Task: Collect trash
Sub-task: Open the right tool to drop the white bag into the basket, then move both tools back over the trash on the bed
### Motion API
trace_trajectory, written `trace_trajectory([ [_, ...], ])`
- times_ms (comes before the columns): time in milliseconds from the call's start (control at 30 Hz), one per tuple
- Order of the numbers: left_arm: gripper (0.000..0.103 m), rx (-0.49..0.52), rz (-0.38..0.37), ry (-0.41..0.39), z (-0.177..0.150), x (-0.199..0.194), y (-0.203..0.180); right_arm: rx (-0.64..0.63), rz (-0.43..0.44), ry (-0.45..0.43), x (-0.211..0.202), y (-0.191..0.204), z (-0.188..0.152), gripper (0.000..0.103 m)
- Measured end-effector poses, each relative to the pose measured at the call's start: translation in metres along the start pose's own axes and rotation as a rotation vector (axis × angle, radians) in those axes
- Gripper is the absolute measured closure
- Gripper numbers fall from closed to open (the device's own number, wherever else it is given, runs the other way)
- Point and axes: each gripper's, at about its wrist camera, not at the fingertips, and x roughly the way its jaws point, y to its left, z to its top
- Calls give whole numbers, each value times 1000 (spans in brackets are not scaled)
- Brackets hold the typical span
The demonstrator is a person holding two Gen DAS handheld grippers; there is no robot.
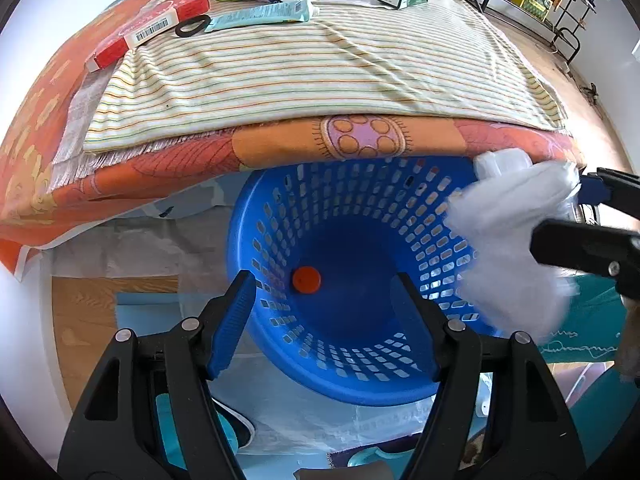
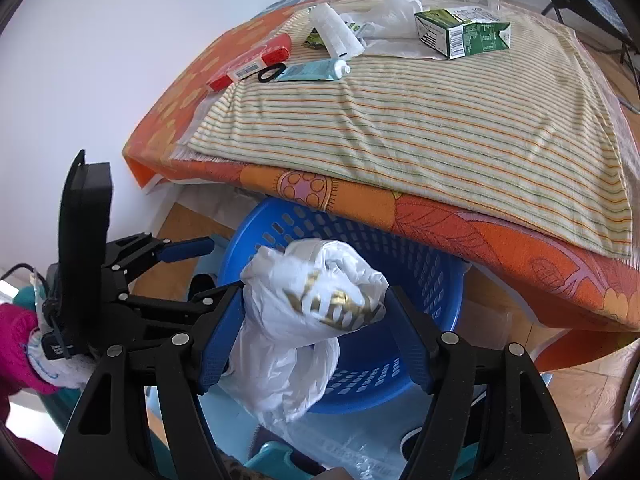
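— Where was the bag (image 2: pixel 308 312)?
— Over the basket (image 2: pixel 360 376), clenched in the right gripper (image 2: pixel 314 320).
— And the left gripper (image 1: pixel 324 320)?
— Released, holding nothing, above the basket with a cap (image 1: pixel 306 280) inside.

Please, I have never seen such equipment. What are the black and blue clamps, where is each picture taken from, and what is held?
No robot is here. A person holds two hand-operated tools, each ending in a two-finger gripper with a camera looking along its fingers. One picture comes from the left gripper, open and empty above a blue perforated plastic basket with a small orange round cap inside. The other comes from the right gripper, squeezing a crumpled white plastic bag over that basket. On the striped cloth lie more trash: a green carton, a red flat box, a pale blue tube and a black ring.
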Motion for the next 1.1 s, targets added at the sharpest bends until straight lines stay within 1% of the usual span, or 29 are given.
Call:
trace_trajectory([
  [200, 31, 11, 3, -12, 0, -5, -3, 20, -6, -36, -7, -3, 6, 31],
  [400, 31, 2, 12, -51, 11, -16, 4, -18, -48, -62, -12, 1, 12, 31],
  [500, 31, -1, 33, -79, 20, -23, 12, -42, -74, -79, -15, 4, 15, 31],
  [667, 31, -29, 43, -107, 41, -31, 32, -51, -110, -102, -18, 3, 24, 31],
  [800, 31, -50, 41, -130, 62, -36, 52, -34, -108, -116, -22, -2, 32, 31],
  [933, 31, -31, 98, -172, 86, -43, 73, -75, -156, -149, -27, -1, 46, 31],
  [1000, 31, -22, 112, -189, 100, -46, 86, -106, -172, -167, -30, 0, 54, 31],
  [1100, 31, -10, 132, -199, 120, -46, 106, -131, -189, -173, -31, -1, 68, 31],
])
